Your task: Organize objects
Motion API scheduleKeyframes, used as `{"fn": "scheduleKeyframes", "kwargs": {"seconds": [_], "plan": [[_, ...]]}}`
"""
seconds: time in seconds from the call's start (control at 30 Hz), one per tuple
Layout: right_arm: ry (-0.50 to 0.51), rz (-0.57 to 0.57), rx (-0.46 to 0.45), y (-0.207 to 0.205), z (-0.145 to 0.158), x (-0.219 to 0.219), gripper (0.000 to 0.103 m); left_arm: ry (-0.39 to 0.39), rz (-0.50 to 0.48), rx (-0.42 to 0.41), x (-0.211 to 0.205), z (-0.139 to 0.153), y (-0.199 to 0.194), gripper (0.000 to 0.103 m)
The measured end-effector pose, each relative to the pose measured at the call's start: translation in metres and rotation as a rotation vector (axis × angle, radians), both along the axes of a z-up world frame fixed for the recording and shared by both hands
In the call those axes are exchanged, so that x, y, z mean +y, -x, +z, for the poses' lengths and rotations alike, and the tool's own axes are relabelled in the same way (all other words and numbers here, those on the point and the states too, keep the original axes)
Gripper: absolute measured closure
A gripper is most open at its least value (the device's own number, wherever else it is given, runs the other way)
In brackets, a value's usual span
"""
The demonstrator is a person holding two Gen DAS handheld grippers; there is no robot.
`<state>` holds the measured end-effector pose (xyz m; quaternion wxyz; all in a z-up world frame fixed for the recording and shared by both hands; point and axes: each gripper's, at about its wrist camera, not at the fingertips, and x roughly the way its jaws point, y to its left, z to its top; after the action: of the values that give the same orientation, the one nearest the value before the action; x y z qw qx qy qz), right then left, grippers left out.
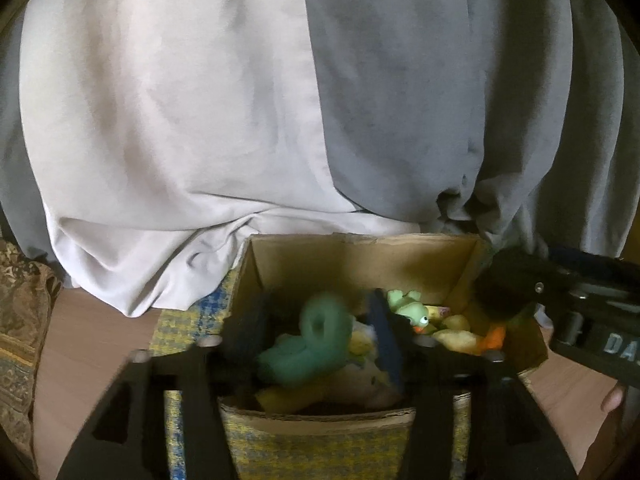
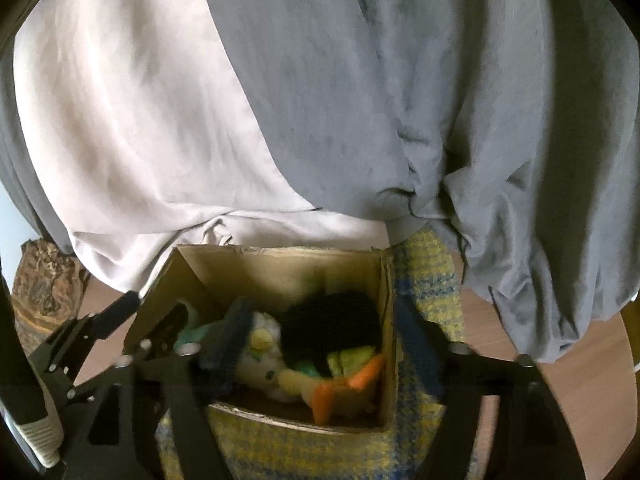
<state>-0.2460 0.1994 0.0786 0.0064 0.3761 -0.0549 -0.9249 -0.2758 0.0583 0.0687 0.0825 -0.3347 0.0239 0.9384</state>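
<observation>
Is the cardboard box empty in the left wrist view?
No: the cardboard box holds several soft toys, among them a teal plush and a green frog.

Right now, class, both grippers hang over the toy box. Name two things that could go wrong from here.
1. The left gripper straddles a green plush toy over the cardboard box; blur hides any contact, so the toy may slip out.
2. The right gripper is open, one finger over the box's right wall; lowering it could snag the cardboard.
3. The grippers are close together and might collide.
</observation>
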Motion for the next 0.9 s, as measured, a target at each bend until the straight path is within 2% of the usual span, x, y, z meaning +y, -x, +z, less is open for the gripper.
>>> {"fn": "scheduleKeyframes", "kwargs": {"seconds": [0.1, 0.13, 0.33, 0.43, 0.9], "plan": [[-0.009, -0.010, 0.018, -0.004, 0.005, 0.001, 0.008, 0.006, 0.019, 0.014, -0.002, 0.002, -0.004, 0.027], [-0.012, -0.013, 0.017, -0.005, 0.006, 0.002, 0.007, 0.006, 0.023, 0.016, -0.003, 0.002, -0.005, 0.020], [-0.022, -0.018, 0.033, -0.015, 0.011, 0.002, 0.006, 0.033, 0.051, 0.046, -0.004, 0.007, -0.016, 0.005], [-0.029, -0.021, 0.051, -0.024, 0.013, 0.001, 0.006, 0.028, 0.052, 0.061, -0.006, 0.010, -0.025, 0.002], [-0.053, -0.029, 0.107, -0.076, 0.016, -0.009, 0.004, 0.029, 0.063, 0.074, -0.016, 0.012, -0.065, 0.001]]}}
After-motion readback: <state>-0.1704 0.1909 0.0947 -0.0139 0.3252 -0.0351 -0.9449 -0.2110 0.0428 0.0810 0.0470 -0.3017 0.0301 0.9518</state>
